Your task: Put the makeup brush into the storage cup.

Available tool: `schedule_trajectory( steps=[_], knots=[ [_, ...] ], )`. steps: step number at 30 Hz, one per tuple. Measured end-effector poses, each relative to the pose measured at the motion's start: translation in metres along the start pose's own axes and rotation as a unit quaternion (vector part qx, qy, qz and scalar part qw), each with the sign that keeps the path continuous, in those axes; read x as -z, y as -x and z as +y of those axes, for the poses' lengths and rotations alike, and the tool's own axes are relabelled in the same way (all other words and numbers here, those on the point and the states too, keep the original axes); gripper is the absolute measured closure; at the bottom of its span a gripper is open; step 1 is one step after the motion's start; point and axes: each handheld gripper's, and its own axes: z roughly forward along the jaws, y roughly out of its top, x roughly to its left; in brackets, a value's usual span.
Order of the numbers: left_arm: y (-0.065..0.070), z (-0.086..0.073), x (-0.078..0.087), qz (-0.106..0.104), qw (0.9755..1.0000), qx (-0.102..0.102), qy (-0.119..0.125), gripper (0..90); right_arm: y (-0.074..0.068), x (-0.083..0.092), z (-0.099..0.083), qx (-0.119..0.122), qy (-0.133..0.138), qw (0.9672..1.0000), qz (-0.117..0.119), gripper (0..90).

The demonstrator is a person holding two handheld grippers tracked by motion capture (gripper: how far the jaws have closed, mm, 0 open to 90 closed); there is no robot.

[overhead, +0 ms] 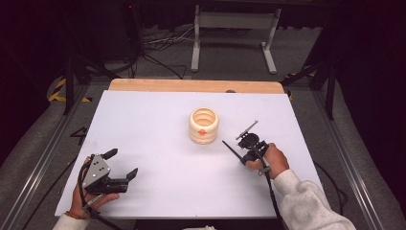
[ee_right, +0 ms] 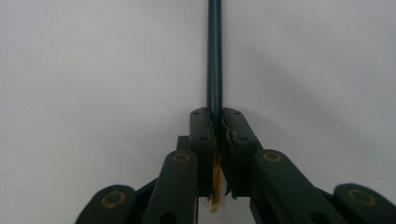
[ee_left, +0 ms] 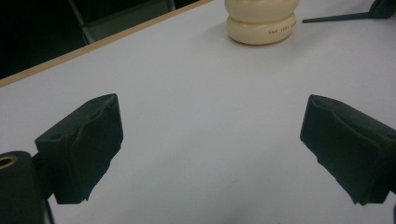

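The right hand-held gripper [overhead: 242, 152] is clenched on a thin dark rod [ee_right: 214, 56], which pokes out from between its jaws, low over the white table [overhead: 153, 120], tip aimed toward the cream ribbed holder [overhead: 203, 125] just beyond it. I'd say the pick-up is done; next, the rod wants lifting and steering over the holder's open mouth. The left hand-held gripper [overhead: 122, 165] rests well apart, jaws spread, grasping nothing.
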Motion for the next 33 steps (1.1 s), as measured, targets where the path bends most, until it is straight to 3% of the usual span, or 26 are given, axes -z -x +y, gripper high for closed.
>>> schedule_trajectory(
  steps=[9, 16, 19, 22, 24, 29, 33],
  knots=[
    [0.002, 0.001, -0.003, 0.004, 0.9998, -0.009, -0.018, 7.8, -0.001, 0.011, -0.012, 0.027, 0.041, 0.9988, -0.002, 84.2],
    [0.007, 0.004, -0.009, 0.018, 0.9983, -0.046, -0.031, 8.4, -0.005, 0.029, -0.015, 0.043, 0.067, 0.9968, 0.002, 84.2],
    [0.011, 0.01, -0.013, 0.024, 0.9956, -0.082, -0.038, 7.3, -0.011, 0.044, -0.013, 0.056, 0.089, 0.9944, 0.012, 84.2],
    [0.014, 0.014, -0.017, 0.022, 0.9943, -0.096, -0.04, 7.0, -0.014, 0.049, -0.011, 0.061, 0.096, 0.9934, 0.017, 84.2],
    [0.018, 0.018, -0.022, 0.023, 0.9919, -0.118, -0.041, 7.5, -0.02, 0.054, -0.008, 0.073, 0.103, 0.9918, 0.021, 84.2],
    [0.025, 0.023, -0.03, 0.016, 0.9896, -0.137, -0.04, 8.5, -0.027, 0.058, -0.002, 0.086, 0.11, 0.9899, 0.026, 84.2],
    [0.032, 0.03, -0.04, 0.01, 0.9858, -0.162, -0.044, 9.2, -0.035, 0.063, 0.004, 0.101, 0.118, 0.9873, 0.032, 84.2]
  ],
)
